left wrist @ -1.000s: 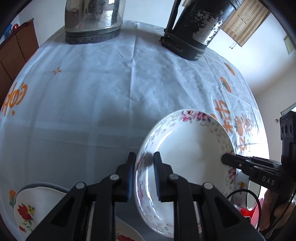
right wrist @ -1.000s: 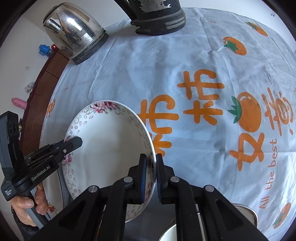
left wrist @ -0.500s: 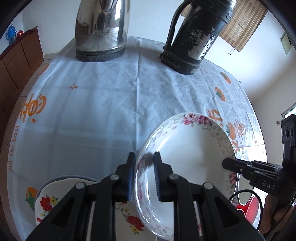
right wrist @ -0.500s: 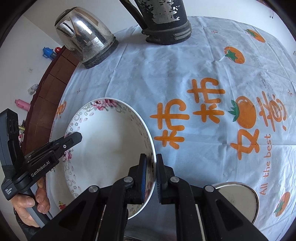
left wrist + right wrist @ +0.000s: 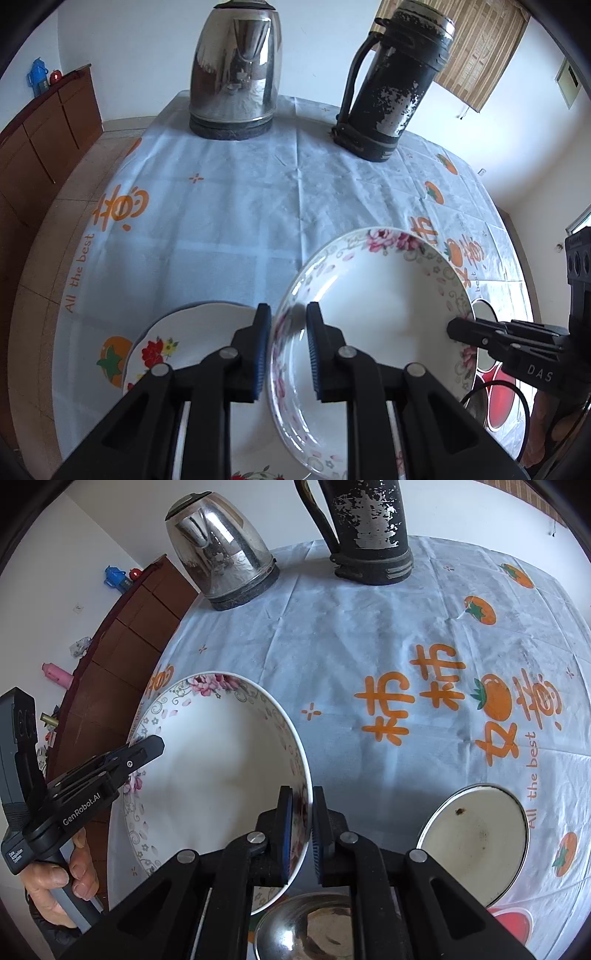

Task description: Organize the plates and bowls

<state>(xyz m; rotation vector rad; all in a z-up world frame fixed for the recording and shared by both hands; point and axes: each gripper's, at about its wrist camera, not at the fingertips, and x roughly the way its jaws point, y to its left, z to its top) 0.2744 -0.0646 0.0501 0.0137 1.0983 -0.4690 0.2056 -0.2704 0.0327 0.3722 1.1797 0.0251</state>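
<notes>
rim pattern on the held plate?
Pink flowers with grey scrollwork on the white plate; clearest in right wrist view.

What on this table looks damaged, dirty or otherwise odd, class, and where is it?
The tall black flask at the table's far side has paint flaked off in patches, baring metal. The white enamel bowl with a metal rim near the right edge shows brown specks inside. The pink-flowered white plate is undamaged.

home dining room | tablecloth (image 5: 240, 229) | kettle (image 5: 236, 70) | sideboard (image 5: 40, 136)
</notes>
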